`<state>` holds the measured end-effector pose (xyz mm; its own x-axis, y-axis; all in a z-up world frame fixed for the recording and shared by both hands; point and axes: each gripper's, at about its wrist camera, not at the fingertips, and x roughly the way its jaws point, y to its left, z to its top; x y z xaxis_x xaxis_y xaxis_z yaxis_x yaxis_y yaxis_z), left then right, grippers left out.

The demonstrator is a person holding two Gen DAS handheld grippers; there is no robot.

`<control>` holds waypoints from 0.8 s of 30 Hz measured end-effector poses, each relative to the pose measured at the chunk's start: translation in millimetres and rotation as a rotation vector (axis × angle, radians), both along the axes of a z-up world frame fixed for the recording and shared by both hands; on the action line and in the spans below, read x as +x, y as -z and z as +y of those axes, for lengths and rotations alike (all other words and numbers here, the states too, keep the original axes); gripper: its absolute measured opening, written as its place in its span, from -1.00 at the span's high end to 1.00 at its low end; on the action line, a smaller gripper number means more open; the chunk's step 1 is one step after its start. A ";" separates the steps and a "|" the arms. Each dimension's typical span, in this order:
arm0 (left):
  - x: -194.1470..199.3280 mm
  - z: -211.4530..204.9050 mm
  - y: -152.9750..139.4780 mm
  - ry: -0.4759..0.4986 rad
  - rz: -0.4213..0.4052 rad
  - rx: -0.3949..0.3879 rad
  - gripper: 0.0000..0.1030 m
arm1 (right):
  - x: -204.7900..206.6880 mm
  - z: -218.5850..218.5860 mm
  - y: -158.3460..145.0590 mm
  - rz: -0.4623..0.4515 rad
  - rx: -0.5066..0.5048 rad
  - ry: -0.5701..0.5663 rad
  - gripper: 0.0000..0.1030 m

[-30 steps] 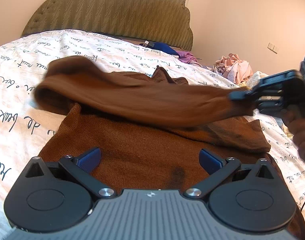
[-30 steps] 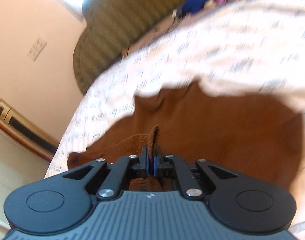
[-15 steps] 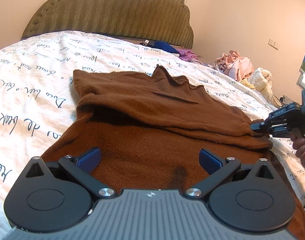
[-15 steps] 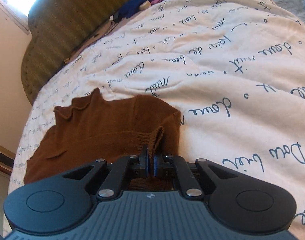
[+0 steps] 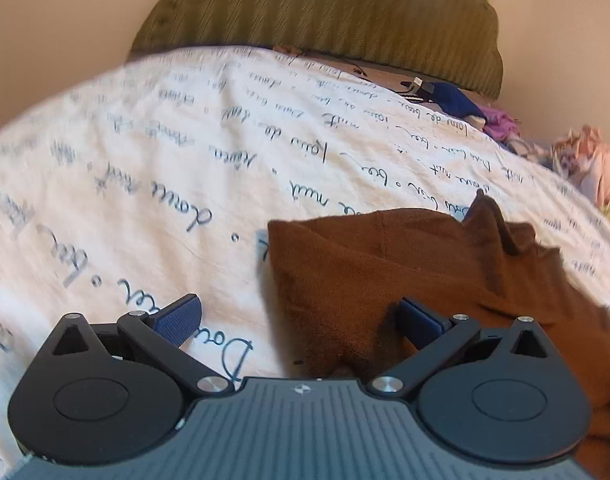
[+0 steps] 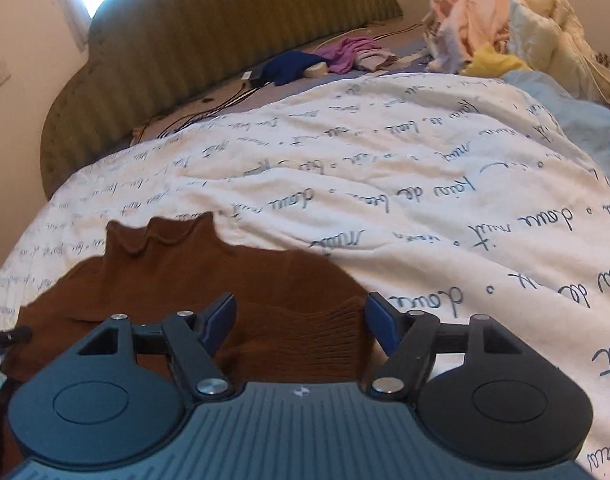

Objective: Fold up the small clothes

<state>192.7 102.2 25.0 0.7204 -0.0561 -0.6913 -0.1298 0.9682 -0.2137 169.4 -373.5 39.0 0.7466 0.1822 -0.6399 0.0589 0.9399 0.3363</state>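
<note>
A brown knit sweater [image 5: 385, 272] lies on the white bedspread [image 5: 145, 184], with a sleeve folded across its body. My left gripper [image 5: 299, 314] is open and empty, just above the sweater's left edge. In the right wrist view the sweater [image 6: 225, 280] lies flat with its wavy collar at the far end. My right gripper [image 6: 301, 318] is open, with the ribbed sleeve cuff [image 6: 329, 332] lying loose between its fingers. The tip of the left gripper [image 6: 9, 336] shows at that view's left edge.
A green padded headboard [image 6: 185, 40] stands behind the bed. Blue and purple clothes [image 6: 325, 60] and cables lie near it. A heap of pink, yellow and cream laundry [image 6: 505, 28] sits at the far right. The bedspread [image 6: 425, 200] has script lettering.
My right gripper opened and let go of the sleeve cuff, which now lies on the sweater. My left gripper swung left, toward the sweater's left edge.
</note>
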 end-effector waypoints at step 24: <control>-49.9 -36.9 -25.2 0.056 -0.268 0.348 -0.01 | -36.2 -31.7 -2.7 -0.091 0.167 0.077 0.28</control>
